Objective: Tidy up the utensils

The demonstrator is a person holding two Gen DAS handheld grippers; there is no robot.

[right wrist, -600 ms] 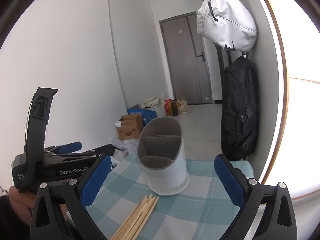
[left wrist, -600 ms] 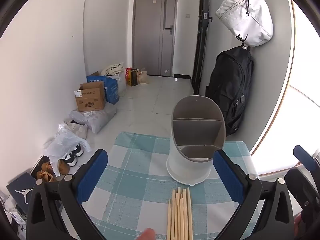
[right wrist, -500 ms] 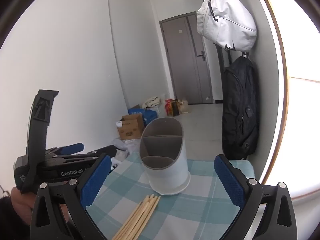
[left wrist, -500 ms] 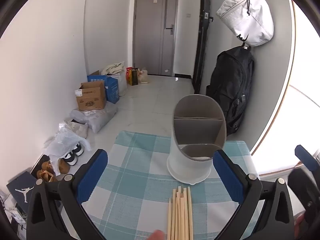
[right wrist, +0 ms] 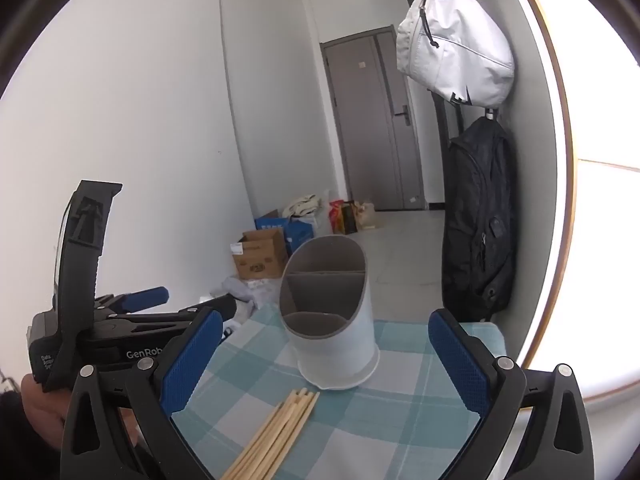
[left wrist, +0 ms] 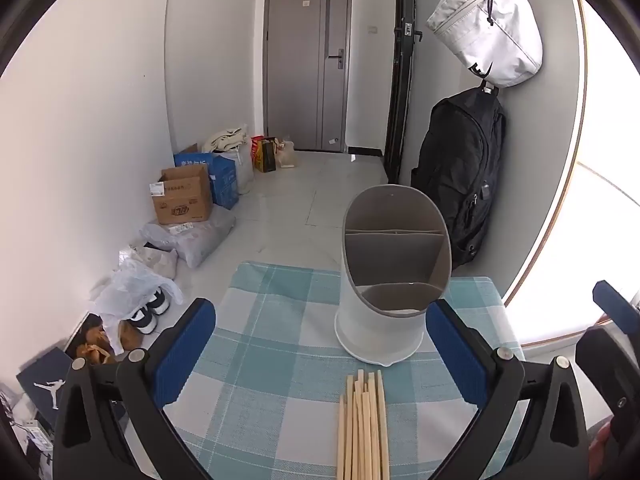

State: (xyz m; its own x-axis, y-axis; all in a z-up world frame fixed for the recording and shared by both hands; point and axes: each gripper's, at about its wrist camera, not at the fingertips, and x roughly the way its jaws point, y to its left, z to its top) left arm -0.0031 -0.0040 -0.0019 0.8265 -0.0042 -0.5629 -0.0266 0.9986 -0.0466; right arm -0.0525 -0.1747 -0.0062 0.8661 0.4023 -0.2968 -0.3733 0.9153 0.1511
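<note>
Chopsticks (left wrist: 363,424): bundle of pale wooden sticks lying flat on the checked cloth, tips toward the holder and just short of its base; in the left wrist view between the two blue pads, touched by neither.
Left tongs (left wrist: 320,352): released, spread wide, nothing between the pads but cloth and the stick tips; hovering above the worktop, tilted downward; seen also from the right wrist view (right wrist: 180,308) as a black body with blue-tipped fingers, held in a person's hand (right wrist: 44,412) at the lower left.
Floor clutter: white plastic bag (left wrist: 132,288) over sneakers, grey sacks, cardboard box (left wrist: 182,200) and blue box (left wrist: 216,176) lined along the left wall, well apart from the worktop.
Worktop (left wrist: 280,360): covered by a teal-and-white checked cloth; carrying only the sticks and the holder.
Utensil holder (left wrist: 386,304): white oval tub with grey inner walls, standing upright beyond the stick tips; slanted rim, low at the front, high at the back; divided into compartments, all bare as far as visible.
Door (left wrist: 306,64): grey, closed, at the far end of the hallway.
Black backpack (left wrist: 460,176): hanging against the right wall behind the holder.
White bag (left wrist: 488,28): hung above the backpack.
Right tongs (right wrist: 326,360): released, pads far apart, framing the holder and the near stick ends without contact; one blue tip visible at the right edge of the left wrist view (left wrist: 612,304).
</note>
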